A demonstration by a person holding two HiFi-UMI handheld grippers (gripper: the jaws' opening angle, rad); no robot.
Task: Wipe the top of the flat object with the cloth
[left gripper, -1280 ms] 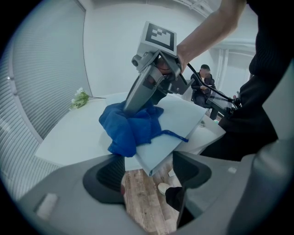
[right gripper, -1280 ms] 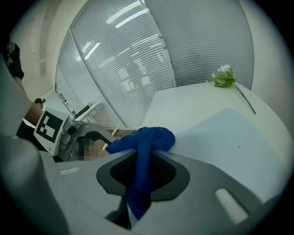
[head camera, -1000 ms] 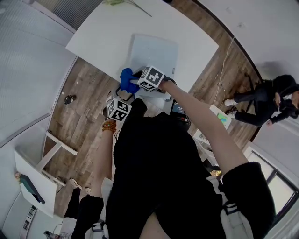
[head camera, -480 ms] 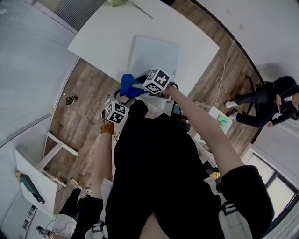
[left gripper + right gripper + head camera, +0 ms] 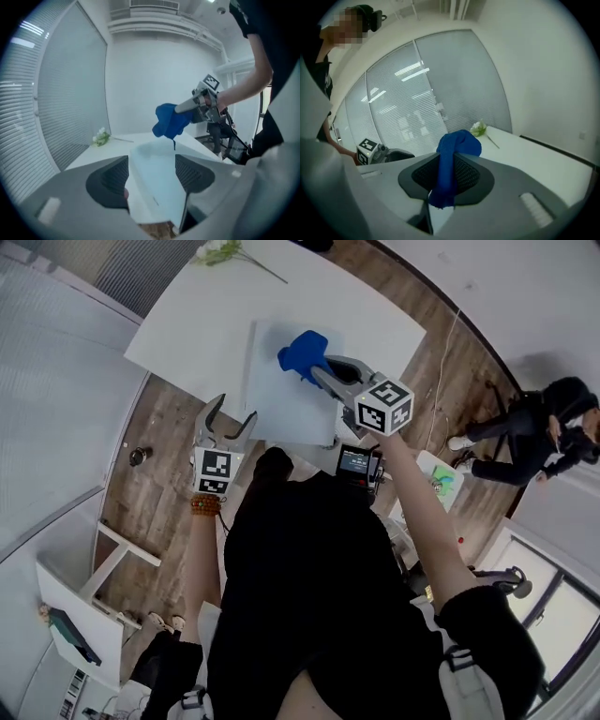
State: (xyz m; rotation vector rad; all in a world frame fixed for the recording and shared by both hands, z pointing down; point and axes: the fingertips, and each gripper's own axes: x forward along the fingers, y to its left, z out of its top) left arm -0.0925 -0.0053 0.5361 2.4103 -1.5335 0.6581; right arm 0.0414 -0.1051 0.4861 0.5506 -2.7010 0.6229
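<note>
A pale flat object [image 5: 281,395] lies on the white table [image 5: 187,315], its near end at the table's front edge. My right gripper [image 5: 317,369] is shut on a blue cloth [image 5: 302,351] and holds it above the object's far half. In the right gripper view the cloth [image 5: 449,161] hangs pinched between the jaws. My left gripper [image 5: 231,420] is open at the object's near left corner. In the left gripper view the flat object [image 5: 157,187] runs between the wide-apart jaws, with the cloth [image 5: 169,123] and right gripper [image 5: 197,102] beyond.
A flower sprig [image 5: 225,251] lies at the table's far side. A small screen device [image 5: 356,462] sits below the table's near edge. A person in black [image 5: 539,442] crouches on the wooden floor at right. A white desk [image 5: 66,601] stands at lower left.
The right gripper has carried the blue cloth from the table's near edge out over the flat object. The left gripper has come forward to the object's near corner, jaws apart.
</note>
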